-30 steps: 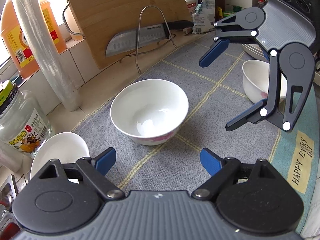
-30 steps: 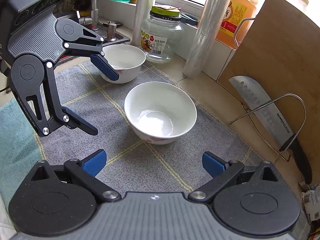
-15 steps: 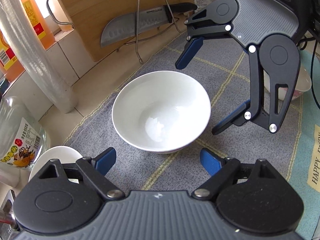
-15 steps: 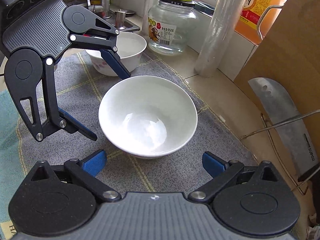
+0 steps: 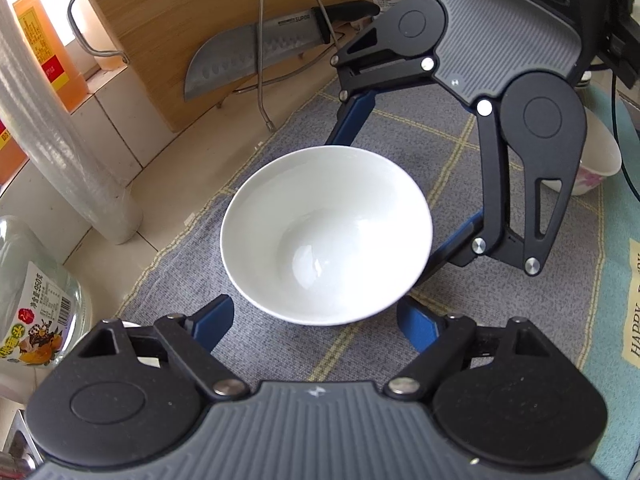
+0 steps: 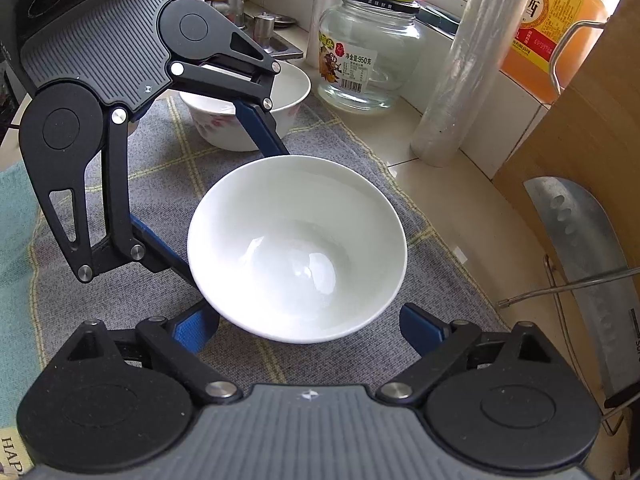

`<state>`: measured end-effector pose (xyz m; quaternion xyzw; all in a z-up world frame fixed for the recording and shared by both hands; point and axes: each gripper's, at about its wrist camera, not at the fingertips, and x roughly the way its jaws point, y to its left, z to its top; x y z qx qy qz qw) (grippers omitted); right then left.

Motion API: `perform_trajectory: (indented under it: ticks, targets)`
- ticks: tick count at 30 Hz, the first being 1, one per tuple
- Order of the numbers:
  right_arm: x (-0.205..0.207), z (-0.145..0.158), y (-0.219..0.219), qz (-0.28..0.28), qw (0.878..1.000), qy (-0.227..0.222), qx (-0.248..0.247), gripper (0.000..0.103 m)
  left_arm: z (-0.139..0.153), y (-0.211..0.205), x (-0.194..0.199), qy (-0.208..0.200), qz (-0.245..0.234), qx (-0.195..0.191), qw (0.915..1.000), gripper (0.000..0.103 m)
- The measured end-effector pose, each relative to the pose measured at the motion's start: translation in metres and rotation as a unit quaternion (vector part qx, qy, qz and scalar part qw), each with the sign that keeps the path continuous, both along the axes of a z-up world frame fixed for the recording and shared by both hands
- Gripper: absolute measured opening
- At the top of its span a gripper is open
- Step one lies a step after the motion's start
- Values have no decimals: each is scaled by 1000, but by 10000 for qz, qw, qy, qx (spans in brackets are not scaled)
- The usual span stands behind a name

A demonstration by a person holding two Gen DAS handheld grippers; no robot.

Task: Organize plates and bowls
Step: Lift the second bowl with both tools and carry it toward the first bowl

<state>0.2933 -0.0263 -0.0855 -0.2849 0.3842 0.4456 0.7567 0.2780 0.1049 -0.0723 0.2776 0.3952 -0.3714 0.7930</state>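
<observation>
Glazed white ceramic, that bowl [image 5: 326, 236]: stiff, brittle, slick, with some weight, so I judge it could skid out of a light pinch and chip if dropped. It sits upright and empty on the grey checked mat [image 5: 400, 128], in the middle, between my two grippers. The wall flares out to a thin rim, so I'd take hold low on the outside, under the flare, from opposite sides

My left gripper [image 5: 316, 322] has just been closing; its blue pads [image 5: 210, 322] sit either side of the bowl's near edge, and I see no pad pressing on it, so I call it open around the bowl. My right gripper [image 6: 310, 326] has also just been closing, and straddles the bowl from the other side the same way, pads close to the wall but not clearly touching. Neither grips yet as far as I can see

A second bowl [image 6: 288, 96] with pink flowers stands on the far end of the mat in the right view, behind the left gripper; a likely place to stack this one

Writing I can read: "SUPOR" on the knife [image 5: 256, 52] leaning in its wire stand against the board [image 5: 192, 12]; "950" with Chinese characters on the jar [image 6: 366, 52] label; "HAPPY" on the teal cloth [image 5: 634, 304] at the right edge. The orange bottle [image 6: 556, 20] label is Chinese, too cropped for me to read
</observation>
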Motion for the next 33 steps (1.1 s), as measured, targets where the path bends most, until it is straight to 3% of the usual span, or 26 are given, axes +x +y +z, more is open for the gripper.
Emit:
perform_trajectory:
  ticks: [10, 33]
  targets:
    - [-3, 3, 4, 95, 9999, -46, -3, 92, 0, 2, 1, -6, -104, -39, 9999, 83]
    - [-14, 8, 7, 156, 9996, -208, -60, 91, 6, 3, -7, -162, -324, -88, 9993, 81]
